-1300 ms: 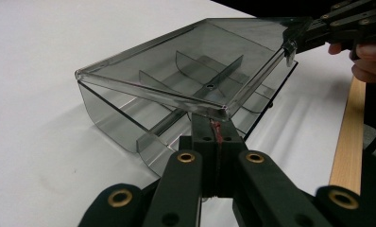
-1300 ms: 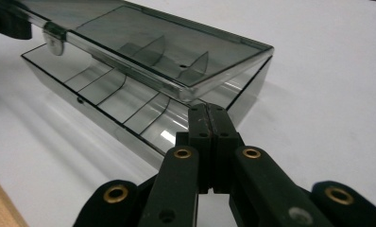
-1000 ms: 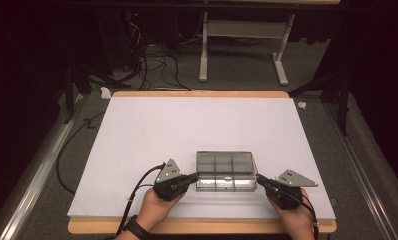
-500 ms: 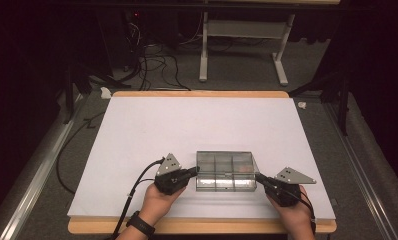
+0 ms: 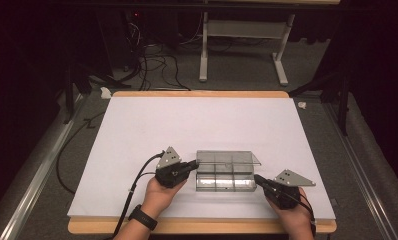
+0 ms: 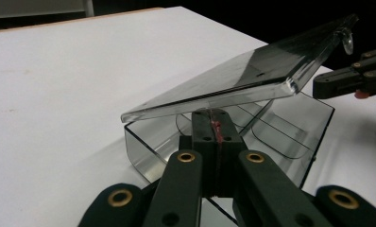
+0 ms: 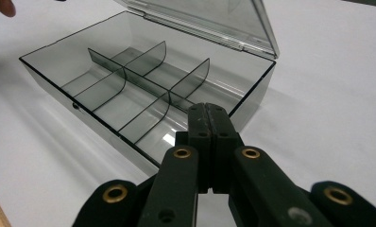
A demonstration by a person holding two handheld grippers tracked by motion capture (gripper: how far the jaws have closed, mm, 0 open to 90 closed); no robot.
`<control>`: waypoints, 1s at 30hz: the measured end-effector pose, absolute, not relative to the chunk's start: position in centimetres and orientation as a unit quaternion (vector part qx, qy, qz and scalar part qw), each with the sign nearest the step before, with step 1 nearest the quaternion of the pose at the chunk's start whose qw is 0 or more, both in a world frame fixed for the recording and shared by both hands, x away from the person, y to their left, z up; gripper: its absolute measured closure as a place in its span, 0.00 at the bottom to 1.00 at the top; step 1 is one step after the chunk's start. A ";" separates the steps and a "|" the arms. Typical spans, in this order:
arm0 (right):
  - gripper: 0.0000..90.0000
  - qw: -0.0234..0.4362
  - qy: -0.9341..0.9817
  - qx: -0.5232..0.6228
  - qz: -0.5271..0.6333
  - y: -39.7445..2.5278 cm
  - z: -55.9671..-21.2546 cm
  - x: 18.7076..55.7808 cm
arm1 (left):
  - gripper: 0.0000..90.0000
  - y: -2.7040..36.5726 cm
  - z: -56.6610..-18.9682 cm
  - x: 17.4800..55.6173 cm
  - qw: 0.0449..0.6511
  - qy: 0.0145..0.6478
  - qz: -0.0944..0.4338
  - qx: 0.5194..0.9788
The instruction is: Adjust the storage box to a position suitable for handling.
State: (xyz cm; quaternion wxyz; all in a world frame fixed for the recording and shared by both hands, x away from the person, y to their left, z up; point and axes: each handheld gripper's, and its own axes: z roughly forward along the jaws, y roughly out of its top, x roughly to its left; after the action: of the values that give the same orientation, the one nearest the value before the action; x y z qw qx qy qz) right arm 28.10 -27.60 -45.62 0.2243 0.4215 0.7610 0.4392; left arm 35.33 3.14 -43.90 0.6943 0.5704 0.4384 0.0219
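Observation:
A clear smoky plastic box with several inner compartments sits near the front of the white table. Its hinged lid stands partly raised. My left gripper is shut, its tip against the box's left end wall, under the tilted lid. My right gripper is shut too, its tip at the box's right end wall. The compartments hold nothing. In the left gripper view the right gripper sits by the lid's free corner; I cannot tell if they touch.
The white sheet covers a wooden table with an edge close to the person's hands. Behind the table lie cables and a metal frame's legs on the floor. The far half of the table is bare.
The box's lid has gone from lying flat to partly raised. The right gripper has shifted slightly toward the box's front right corner. The left gripper has stayed at the left end.

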 end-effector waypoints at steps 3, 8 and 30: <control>1.00 0.224 0.761 0.422 0.438 -27.5 -45.7 28.0 | 1.00 3.2 -43.9 35.8 0.696 0.441 0.024 0.567; 1.00 0.225 0.761 0.422 0.439 -27.2 -45.6 27.9 | 1.00 3.3 -43.9 36.3 0.697 0.445 0.026 0.562; 1.00 0.222 0.765 0.417 0.437 -27.2 -45.7 27.5 | 1.00 2.3 -44.2 37.7 0.693 0.454 0.027 0.559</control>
State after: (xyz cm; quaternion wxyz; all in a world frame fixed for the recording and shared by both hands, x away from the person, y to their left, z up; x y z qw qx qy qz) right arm 27.51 -27.22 -45.70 0.2225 0.4172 0.7649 0.4375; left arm 37.69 2.30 -44.20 0.6934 0.5589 0.4539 0.0274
